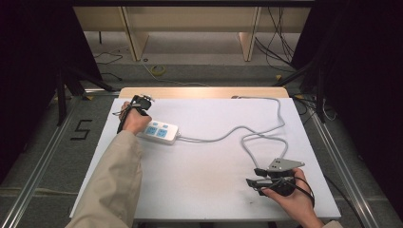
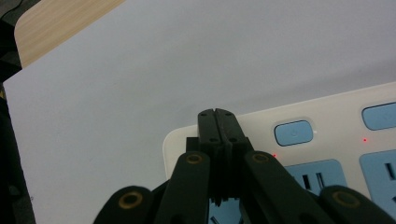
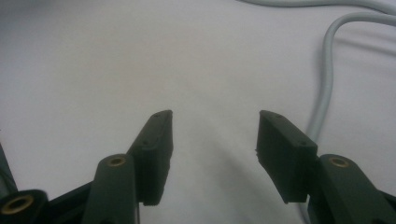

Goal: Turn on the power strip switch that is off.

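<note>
At the far-left of the white worktop [image 1: 204, 190], the left tongs [image 2: 217, 116] pressed clenched on the white power strip with blue sockets [image 1: 159, 130], likely steadying it; the grey cable [image 1: 259, 130] trailed rightward toward released, empty right tongs [image 3: 212, 140].

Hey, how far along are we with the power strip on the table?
Done: small red lights glow beside the switches of the power strip, so it looks powered. In hand: the left gripper, jaws shut together, sits over the strip's end near a blue switch. Left: the right gripper rests open on the white table beside the grey cord, holding nothing.
</note>
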The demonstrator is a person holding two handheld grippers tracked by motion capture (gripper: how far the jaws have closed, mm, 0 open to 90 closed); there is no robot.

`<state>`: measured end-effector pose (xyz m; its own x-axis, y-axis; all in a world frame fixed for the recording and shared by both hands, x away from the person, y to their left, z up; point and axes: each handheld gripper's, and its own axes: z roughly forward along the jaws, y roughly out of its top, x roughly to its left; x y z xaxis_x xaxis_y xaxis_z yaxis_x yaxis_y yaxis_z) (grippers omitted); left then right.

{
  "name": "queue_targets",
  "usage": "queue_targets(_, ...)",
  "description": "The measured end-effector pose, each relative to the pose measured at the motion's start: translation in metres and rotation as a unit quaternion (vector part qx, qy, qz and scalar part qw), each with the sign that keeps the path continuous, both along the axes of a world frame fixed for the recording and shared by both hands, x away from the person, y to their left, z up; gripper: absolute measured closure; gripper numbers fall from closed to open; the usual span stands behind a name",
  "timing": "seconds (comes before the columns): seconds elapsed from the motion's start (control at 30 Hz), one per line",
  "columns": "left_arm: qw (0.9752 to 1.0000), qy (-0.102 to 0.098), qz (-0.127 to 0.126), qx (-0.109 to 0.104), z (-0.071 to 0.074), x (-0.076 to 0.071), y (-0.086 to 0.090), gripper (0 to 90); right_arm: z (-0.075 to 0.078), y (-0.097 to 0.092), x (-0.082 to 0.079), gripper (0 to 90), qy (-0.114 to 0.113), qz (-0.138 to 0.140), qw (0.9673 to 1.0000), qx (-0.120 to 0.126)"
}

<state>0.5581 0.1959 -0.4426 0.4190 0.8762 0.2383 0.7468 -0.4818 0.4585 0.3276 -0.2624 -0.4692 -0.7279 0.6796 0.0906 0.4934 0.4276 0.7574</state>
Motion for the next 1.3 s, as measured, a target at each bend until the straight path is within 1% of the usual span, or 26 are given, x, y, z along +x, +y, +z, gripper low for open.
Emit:
queue_targets(0.13,1.0000,0.002,0.006,-0.007,-0.0005,0.0008,0.0005,90.0,-0.0001,0.0001,0.0000,46.8,0.000,0.000,1.0000,0.000)
queue_targets(0.27,1.0000,0.003,0.005,-0.007,-0.0009,0.0011,0.0004,90.0,0.0000,0.0003,-0.0002,46.8,0.000,0.000,1.0000,0.000)
queue_targets(0.37,0.9998,0.005,0.008,-0.017,-0.0013,0.0012,0.0023,90.0,0.0001,0.0003,-0.0002,46.8,0.000,0.000,1.0000,0.000)
queue_targets(0.47,0.9998,0.007,0.006,-0.019,-0.0012,0.0010,0.0028,90.0,0.0002,0.0003,-0.0004,46.8,-0.001,0.000,1.0000,0.000)
queue_targets(0.6,0.9998,0.008,0.007,-0.015,-0.0016,0.0014,0.0018,90.0,0.0002,0.0003,-0.0005,46.8,0.000,0.001,1.0000,-0.002)
queue_targets(0.77,0.9997,0.010,0.011,-0.020,-0.0017,0.0019,0.0023,90.0,0.0005,0.0004,-0.0007,46.8,0.000,0.000,1.0000,0.000)
queue_targets(0.87,0.9998,0.012,0.009,-0.013,-0.0016,0.0021,0.0013,90.0,0.0004,0.0003,-0.0007,46.9,-0.001,0.002,1.0000,-0.002)
queue_targets(1.03,0.9997,0.010,0.017,-0.012,-0.0022,0.0020,-0.0009,90.0,0.0003,0.0007,-0.0007,46.9,0.000,0.002,1.0000,-0.003)
queue_targets(1.2,0.9998,0.011,0.016,-0.009,-0.0023,0.0018,-0.0012,90.0,0.0004,0.0005,-0.0007,46.9,-0.001,0.002,1.0000,-0.003)
queue_targets(1.27,0.9998,0.012,0.015,-0.004,-0.0022,0.0018,-0.0016,90.0,0.0005,0.0005,-0.0008,46.9,-0.001,0.003,1.0000,-0.003)
queue_targets(1.3,0.9998,0.014,0.013,-0.007,-0.0030,0.0017,-0.0019,90.0,0.0005,0.0005,-0.0008,46.9,-0.002,0.003,1.0000,-0.003)
